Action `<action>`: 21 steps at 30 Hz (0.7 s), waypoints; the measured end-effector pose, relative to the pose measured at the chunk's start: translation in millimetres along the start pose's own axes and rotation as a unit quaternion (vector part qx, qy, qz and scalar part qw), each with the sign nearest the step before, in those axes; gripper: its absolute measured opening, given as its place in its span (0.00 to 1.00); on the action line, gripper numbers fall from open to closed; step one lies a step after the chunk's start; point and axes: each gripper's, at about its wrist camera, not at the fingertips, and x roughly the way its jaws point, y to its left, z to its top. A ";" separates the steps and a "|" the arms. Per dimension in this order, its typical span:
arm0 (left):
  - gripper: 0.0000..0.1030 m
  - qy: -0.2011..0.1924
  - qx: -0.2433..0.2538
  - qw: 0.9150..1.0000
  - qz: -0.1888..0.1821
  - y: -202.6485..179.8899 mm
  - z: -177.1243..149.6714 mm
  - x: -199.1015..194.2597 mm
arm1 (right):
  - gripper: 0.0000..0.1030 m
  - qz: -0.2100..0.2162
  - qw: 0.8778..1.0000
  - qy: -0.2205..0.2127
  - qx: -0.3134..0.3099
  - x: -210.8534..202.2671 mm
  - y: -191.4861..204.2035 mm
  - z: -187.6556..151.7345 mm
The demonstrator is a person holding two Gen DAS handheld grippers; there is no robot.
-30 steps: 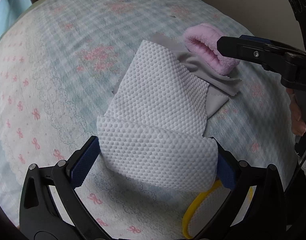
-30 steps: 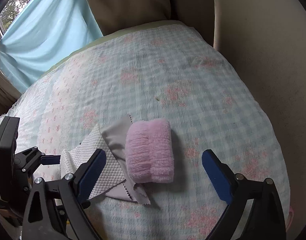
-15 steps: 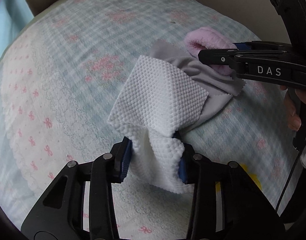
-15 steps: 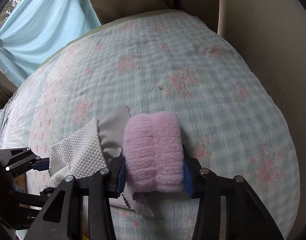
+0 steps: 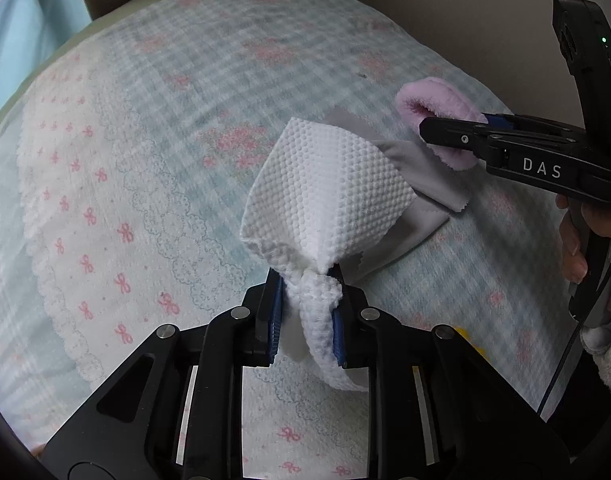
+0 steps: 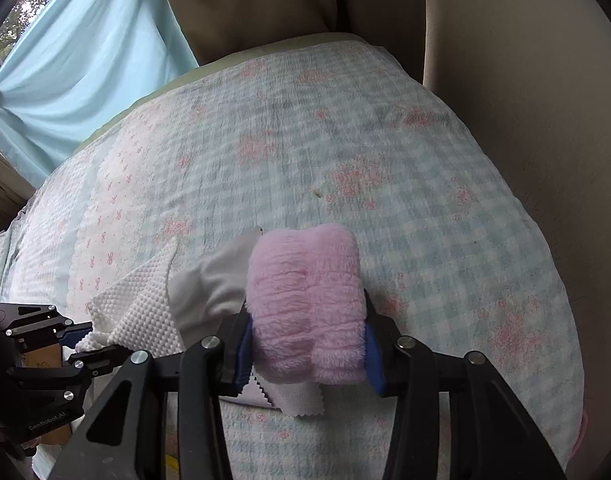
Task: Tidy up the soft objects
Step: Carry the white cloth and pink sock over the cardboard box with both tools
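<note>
My left gripper is shut on a bunched white waffle-textured cloth, which is lifted and fans out ahead of the fingers; it also shows in the right wrist view. My right gripper is shut on a rolled pink fluffy towel, seen from the side in the left wrist view. A grey cloth with zigzag edges lies on the bed under the pink towel and partly behind the white cloth; it also shows in the right wrist view.
A checked pale blue and pink floral bedspread covers the bed. A beige headboard and wall stand behind and to the right. A light blue curtain hangs at the back left. A yellow object peeks out by the left gripper.
Both grippers went from open to shut: the left closed on the white cloth and bunched and lifted it, the right closed on the pink towel.
</note>
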 end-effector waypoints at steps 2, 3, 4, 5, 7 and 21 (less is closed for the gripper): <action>0.17 -0.004 -0.002 1.000 0.001 -0.9 0.9 -8.8 | 0.40 -0.001 1.000 -0.004 0.001 -7.9 1.7 1.7; 0.17 -0.007 -0.003 1.000 0.001 -1.6 1.2 -13.7 | 0.40 -0.002 1.000 -0.006 0.002 -12.6 2.7 2.8; 0.17 -0.011 -0.004 1.000 0.001 -2.3 1.9 -19.4 | 0.40 -0.002 1.000 -0.008 0.002 -18.1 3.9 4.2; 0.17 -0.015 -0.006 1.000 0.000 -2.4 0.8 -28.1 | 0.40 -0.003 1.000 -0.011 0.002 -24.2 5.3 5.7; 0.17 -0.024 -0.008 1.000 0.000 -4.8 3.2 -43.6 | 0.40 -0.004 1.000 -0.017 0.001 -37.6 9.4 9.4; 0.17 -0.101 -0.033 0.994 0.022 -25.1 -2.9 -197.6 | 0.40 -0.013 0.997 -0.068 -0.017 -177.4 70.3 25.0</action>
